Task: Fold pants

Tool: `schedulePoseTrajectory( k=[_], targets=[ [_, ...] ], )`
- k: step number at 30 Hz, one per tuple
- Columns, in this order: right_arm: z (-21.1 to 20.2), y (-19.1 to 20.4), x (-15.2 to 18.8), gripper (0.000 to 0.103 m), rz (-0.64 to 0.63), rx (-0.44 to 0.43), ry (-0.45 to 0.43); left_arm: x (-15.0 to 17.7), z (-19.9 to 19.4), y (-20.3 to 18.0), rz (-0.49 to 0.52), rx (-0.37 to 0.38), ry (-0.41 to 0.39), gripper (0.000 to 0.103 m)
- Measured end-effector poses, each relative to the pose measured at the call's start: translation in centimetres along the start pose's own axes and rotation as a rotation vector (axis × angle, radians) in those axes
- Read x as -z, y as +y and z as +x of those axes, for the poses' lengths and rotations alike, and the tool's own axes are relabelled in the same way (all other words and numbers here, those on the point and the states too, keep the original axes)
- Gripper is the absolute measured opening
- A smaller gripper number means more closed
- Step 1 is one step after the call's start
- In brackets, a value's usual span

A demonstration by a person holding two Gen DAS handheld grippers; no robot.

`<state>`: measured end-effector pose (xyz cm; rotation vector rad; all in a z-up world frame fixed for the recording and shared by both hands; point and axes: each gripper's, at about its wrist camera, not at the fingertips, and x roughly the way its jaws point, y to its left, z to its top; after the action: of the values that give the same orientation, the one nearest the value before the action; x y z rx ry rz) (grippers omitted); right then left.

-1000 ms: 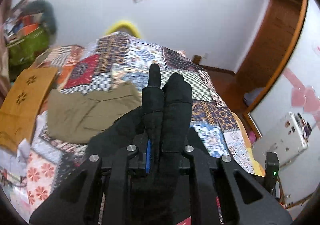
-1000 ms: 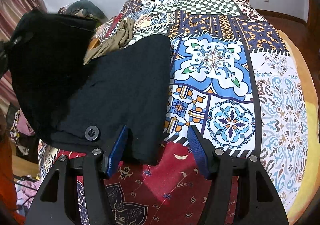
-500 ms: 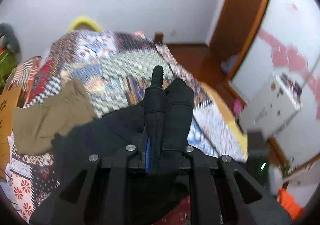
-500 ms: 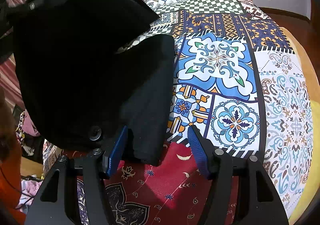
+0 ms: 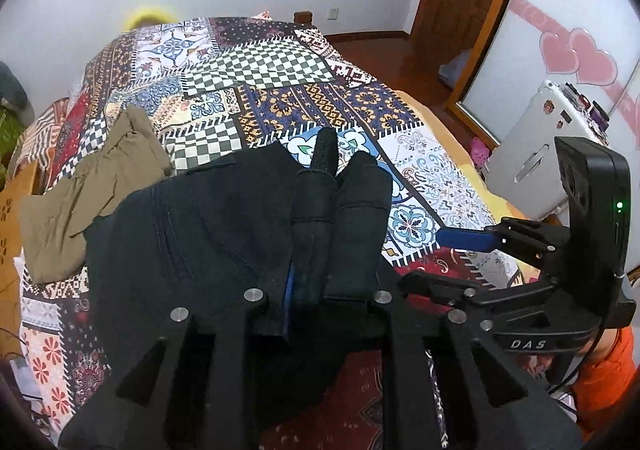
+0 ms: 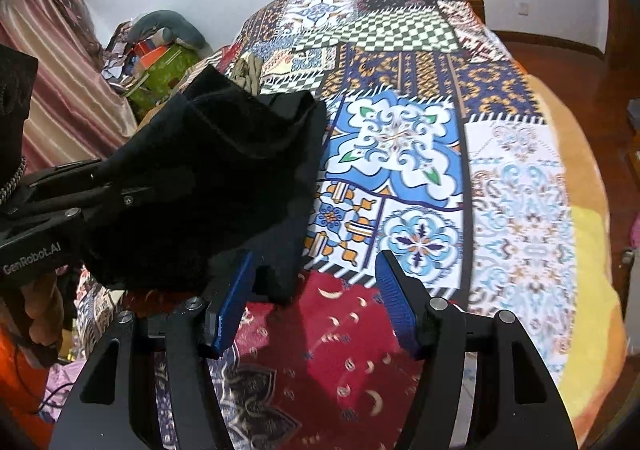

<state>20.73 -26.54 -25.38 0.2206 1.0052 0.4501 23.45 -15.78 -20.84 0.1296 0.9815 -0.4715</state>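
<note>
Olive-brown garment (image 5: 86, 190) lies crumpled at the bed's left edge, partly under the black pants (image 5: 192, 234). Just beside it, the black pants cover the near-left part of the patchwork bedspread (image 5: 280, 70); upper layer is lifted off the lower one, which lies flat w/ its right edge running along the blue medallion patch (image 6: 394, 142).

Left gripper (image 5: 324, 234): fingers pressed together, clamped on a bunch of the black pants; cloth wraps over both fingers so the pads are mostly hidden, only a sliver of blue shows. In the right wrist view that gripper (image 6: 100, 190) comes in from the left edge, holding the raised fold above the bed.

Right gripper (image 6: 316, 298): blue pads (image 6: 230, 306) wide apart, nothing between them, low over the red patch near the bed's front edge. Left pad sits just beside the near corner of the flat pants layer; touching or not, can't tell. In the left wrist view it (image 5: 464, 240) reaches in from the right.

Far right off the bed: white appliance (image 5: 532, 158), wardrobe door w/ pink hearts (image 5: 576, 54).
</note>
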Motion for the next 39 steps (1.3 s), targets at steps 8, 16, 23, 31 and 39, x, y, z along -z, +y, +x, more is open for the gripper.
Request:
schedulePoseTrajectory(
  k=[8,16,23,31,39],
  targets=[
    [-0.6,0.3,0.6,0.061,-0.031,0.033,0.008,0.2,-5.3,1.8,-0.054,0.067,-0.132,0.065],
    [0.3,1.4,1.1,0.061,-0.056,0.027,0.042,-1.9,-4.2,8.7,-0.074,-0.186,-0.138,0.078],
    [1.7,1.5,1.2,0.061,-0.058,0.039,0.079,-3.5,1.3,18.5,-0.13,-0.32,0.002,0.078],
    [2.8,0.5,0.3,0.062,-0.042,0.033,0.098,-3.1,8.3,24.3,-0.13,-0.357,0.181,0.078],
    [4.7,-1.4,-2.7,0.066,-0.077,0.077,0.095,0.5,7.5,22.5,-0.002,-0.361,0.167,0.08]
  ],
)
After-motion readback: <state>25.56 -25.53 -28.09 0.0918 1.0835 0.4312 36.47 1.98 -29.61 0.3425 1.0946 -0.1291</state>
